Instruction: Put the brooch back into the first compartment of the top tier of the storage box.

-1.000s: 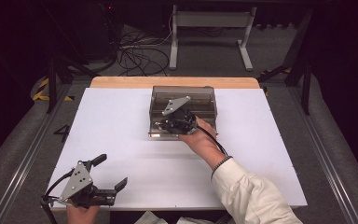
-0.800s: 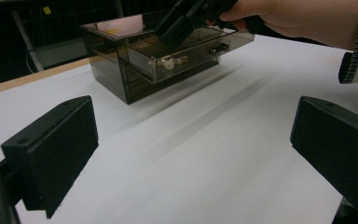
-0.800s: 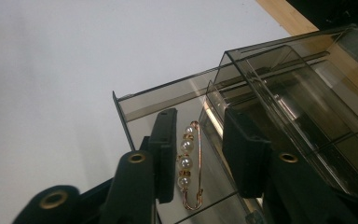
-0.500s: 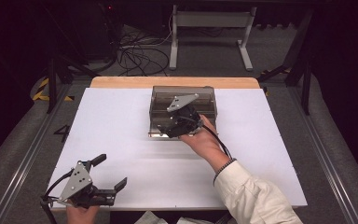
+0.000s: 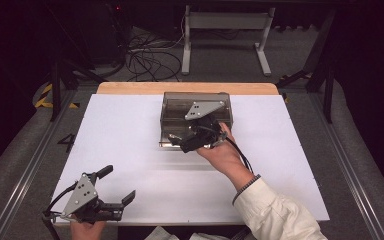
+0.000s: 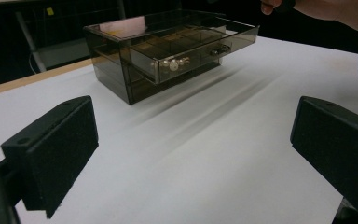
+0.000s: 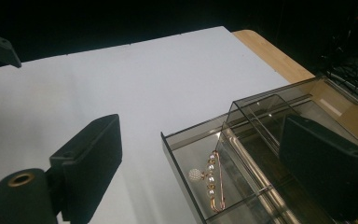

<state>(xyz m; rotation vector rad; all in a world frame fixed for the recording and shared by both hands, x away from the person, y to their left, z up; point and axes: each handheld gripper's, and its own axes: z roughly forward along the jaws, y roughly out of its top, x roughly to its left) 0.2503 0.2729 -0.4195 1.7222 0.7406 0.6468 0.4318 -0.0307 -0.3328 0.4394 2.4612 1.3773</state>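
Clearly the smoked-plastic drawer box sits at upper centre of the high view, its drawer pulled out, a pearl pin inside. Both the right gripper and left gripper gape empty. Rigid, light, slippery; its knob probably suits gripping.

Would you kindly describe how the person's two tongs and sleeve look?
Both the left tongs and right tongs are black with blocky jaws, a grey three-cornered plate with holes, and a black cable. The right arm wears a cream sleeve and beaded bracelet.
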